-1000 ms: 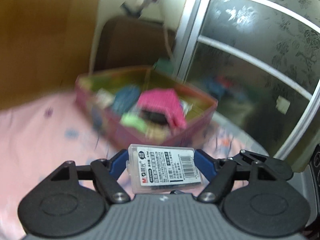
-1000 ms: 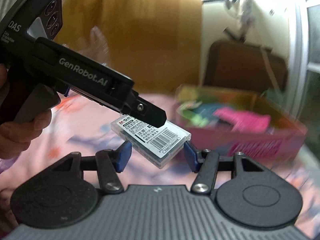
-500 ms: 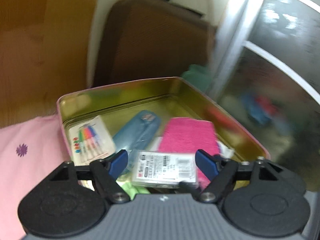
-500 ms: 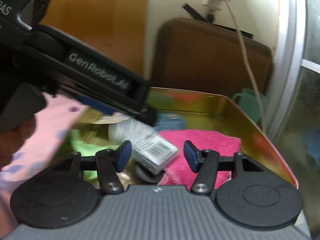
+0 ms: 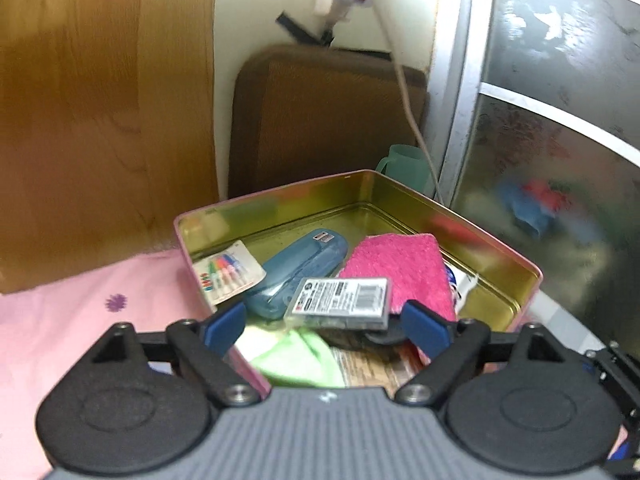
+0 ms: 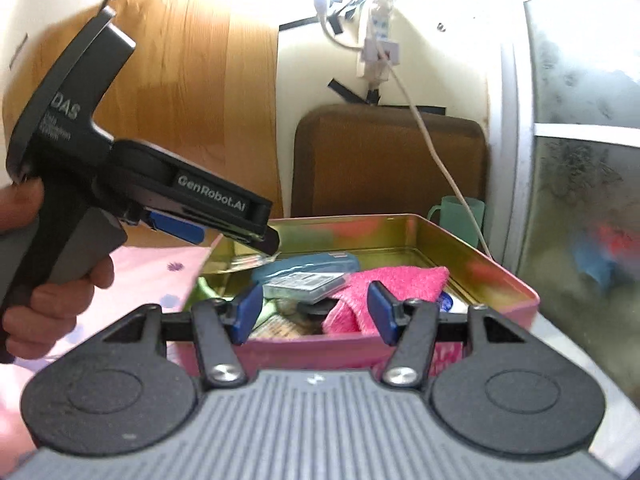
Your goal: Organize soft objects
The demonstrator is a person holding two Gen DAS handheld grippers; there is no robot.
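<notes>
A: Left gripper opening, pads clear of clear case. Dropped flat on the pile in tin, likely a release.
B: Right gripper half open, empty, hanging at near wall.
A: Count?
B: One pink cloth, one green cloth, one blue pouch, one marker pack.

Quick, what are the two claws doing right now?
Left claw: opening, pads clear of the clear case lying in the tin.
Right claw: open, holding nothing.
</notes>
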